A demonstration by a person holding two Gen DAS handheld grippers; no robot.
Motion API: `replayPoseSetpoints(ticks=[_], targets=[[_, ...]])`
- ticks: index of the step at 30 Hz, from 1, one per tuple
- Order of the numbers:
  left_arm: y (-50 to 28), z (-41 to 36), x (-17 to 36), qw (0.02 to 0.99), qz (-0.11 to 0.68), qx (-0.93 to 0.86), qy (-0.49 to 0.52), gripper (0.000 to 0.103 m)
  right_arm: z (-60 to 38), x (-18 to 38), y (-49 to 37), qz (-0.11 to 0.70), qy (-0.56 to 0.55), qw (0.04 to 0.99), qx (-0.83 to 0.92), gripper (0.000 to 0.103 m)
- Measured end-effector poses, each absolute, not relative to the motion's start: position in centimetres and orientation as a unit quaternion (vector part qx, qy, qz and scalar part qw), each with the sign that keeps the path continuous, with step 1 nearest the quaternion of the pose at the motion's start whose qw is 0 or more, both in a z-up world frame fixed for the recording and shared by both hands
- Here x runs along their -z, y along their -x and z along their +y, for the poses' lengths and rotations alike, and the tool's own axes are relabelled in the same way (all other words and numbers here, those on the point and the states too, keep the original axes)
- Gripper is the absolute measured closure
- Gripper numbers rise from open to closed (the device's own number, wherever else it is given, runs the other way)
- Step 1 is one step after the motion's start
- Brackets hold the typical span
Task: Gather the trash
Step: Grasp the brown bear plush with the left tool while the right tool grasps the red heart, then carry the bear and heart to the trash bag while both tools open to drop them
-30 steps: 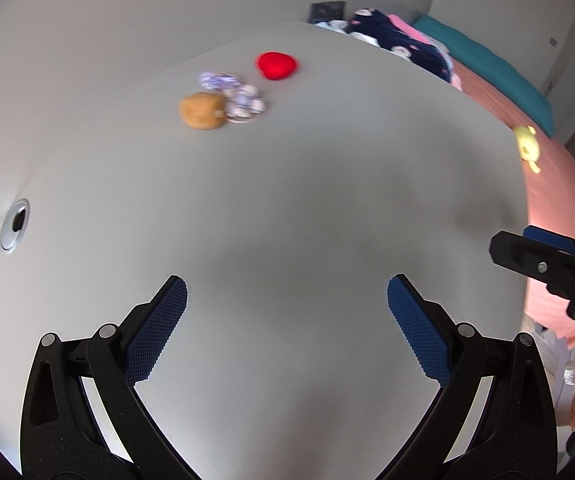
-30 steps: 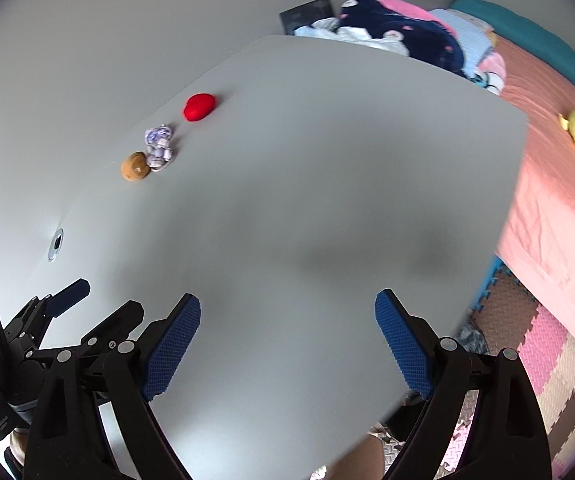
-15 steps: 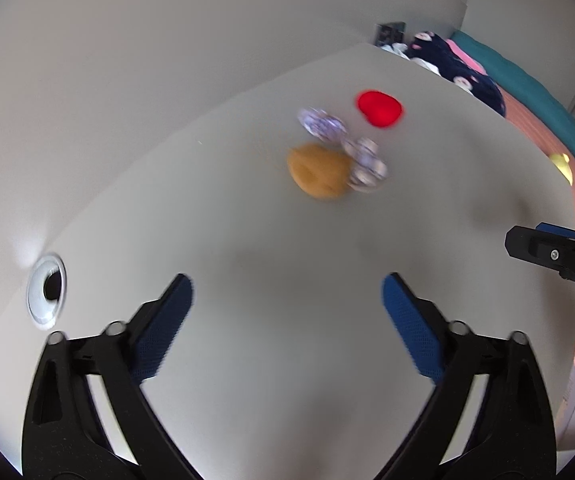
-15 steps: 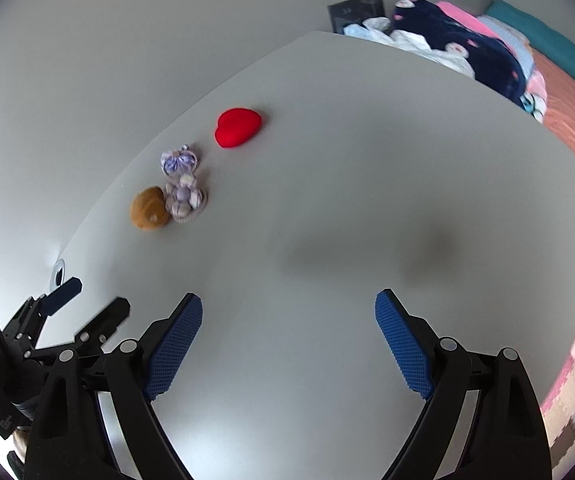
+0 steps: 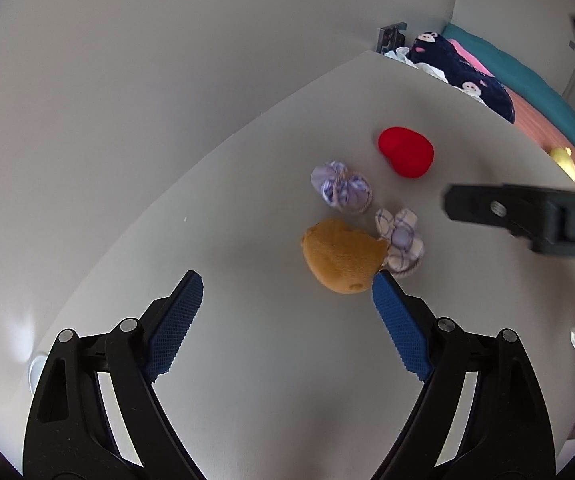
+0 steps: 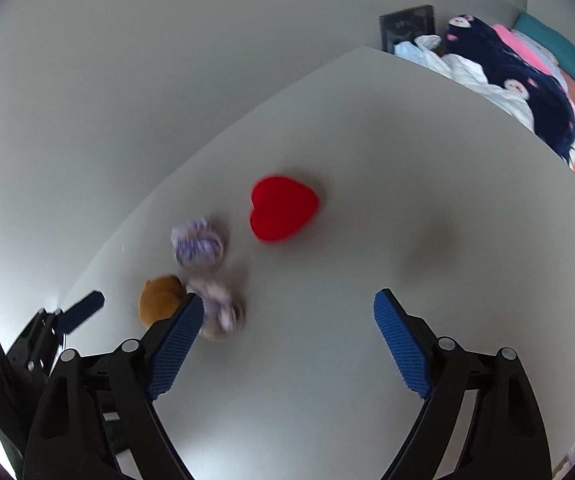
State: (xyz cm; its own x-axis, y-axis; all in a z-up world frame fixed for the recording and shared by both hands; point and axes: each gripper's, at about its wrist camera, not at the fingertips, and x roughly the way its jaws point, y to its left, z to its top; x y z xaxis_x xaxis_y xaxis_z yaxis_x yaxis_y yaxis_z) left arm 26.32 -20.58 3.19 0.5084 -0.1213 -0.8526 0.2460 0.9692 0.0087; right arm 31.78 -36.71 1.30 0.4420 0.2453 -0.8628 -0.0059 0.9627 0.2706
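Left gripper (image 5: 287, 300): your fingers stand wide apart and have just been closing a little; nothing is between them. The right pad's tip sits just at the near edge of the brown plush.
Right gripper (image 6: 287, 312): fingers released too, also just closing slightly, with only bare worktop between them. The left pad overlaps the brown plush and the nearer bundle in that view; whether it touches them you cannot tell.
Worktop (image 5: 247, 400): pale grey and bare in front of you. A round grommet (image 5: 33, 372) shows at its left edge, partly behind the left gripper.
Brown plush (image 5: 341, 256): nearest of the cluster, lying on the worktop, touching the nearer bundle.
Nearer bundle (image 5: 401, 240): checked lilac cloth tied with cord, just right of the plush.
Farther bundle (image 5: 341, 188): same cloth, just behind the plush, apart from it.
Red heart (image 5: 406, 151): farthest of the four, near the bundles but not touching.
Bed (image 5: 543, 120): beyond the worktop's far edge, with dark clothing heaped on it.
Progress: nothing is picked up yet and no bin is in view. All four things lie loose on the worktop, so by my reading you are at the approach, with every pickup still to do.
Next: the brown plush looks like the left gripper's nearest target.
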Motion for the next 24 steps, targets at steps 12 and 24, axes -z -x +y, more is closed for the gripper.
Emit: replayPoseSetpoints(ticks=[12,24], targets=[[-29.4,-21.1,-3.2,0.869,0.470,0.131,-0.083,0.019,-35.3,0.4,-37.0,0.529,-0.080,0.842,-0.067,0.054],[-30.4,-21.9,-2.3,0.857,0.488,0.148,-0.078,0.056,-36.7,0.3,-35.8,0.526,-0.082,0.844,-0.062,0.057]])
